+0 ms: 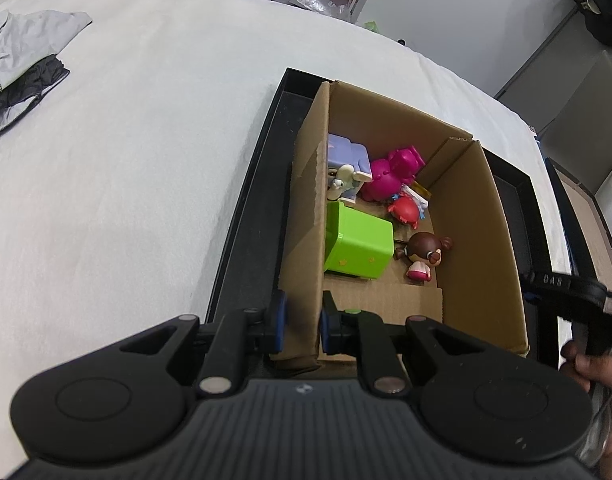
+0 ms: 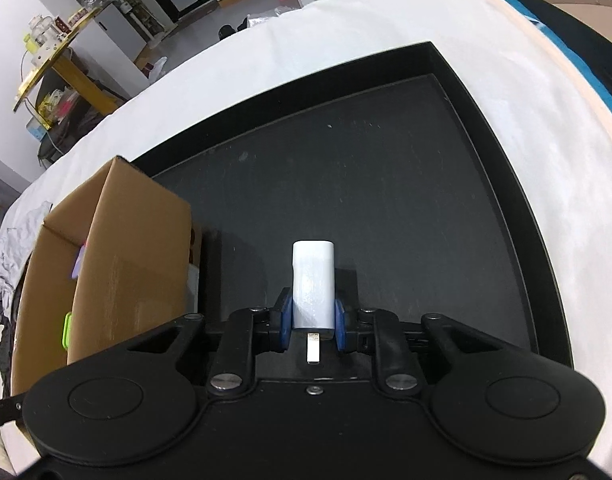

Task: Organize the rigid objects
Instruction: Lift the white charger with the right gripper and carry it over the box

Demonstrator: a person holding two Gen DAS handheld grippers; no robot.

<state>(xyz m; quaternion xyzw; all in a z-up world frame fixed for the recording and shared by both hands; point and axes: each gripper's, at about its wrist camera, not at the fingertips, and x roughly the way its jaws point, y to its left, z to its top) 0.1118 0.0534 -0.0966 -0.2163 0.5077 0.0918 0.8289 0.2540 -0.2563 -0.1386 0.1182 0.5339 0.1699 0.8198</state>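
Observation:
A cardboard box point(image 1: 478, 216) stands in a black tray point(image 1: 250, 200) on a white-covered table. Inside it lie a green cube box point(image 1: 358, 246), a magenta toy point(image 1: 390, 172), a lilac toy point(image 1: 348, 156), a red figure point(image 1: 404, 209) and a brown-haired doll point(image 1: 422, 254). My left gripper point(image 1: 302, 326) is shut on the box's near left wall point(image 1: 306, 240). My right gripper point(image 2: 312, 320) is shut on a white charger block point(image 2: 313, 280), held above the tray floor point(image 2: 366, 184) beside the box point(image 2: 118, 264).
Grey and black clothing point(image 1: 22, 64) lies at the table's far left. A second dark tray with cardboard point(image 1: 586, 220) sits at the right edge. The other handle and a hand point(image 1: 578, 320) show at the right. Shelves and clutter point(image 2: 58, 60) stand beyond the table.

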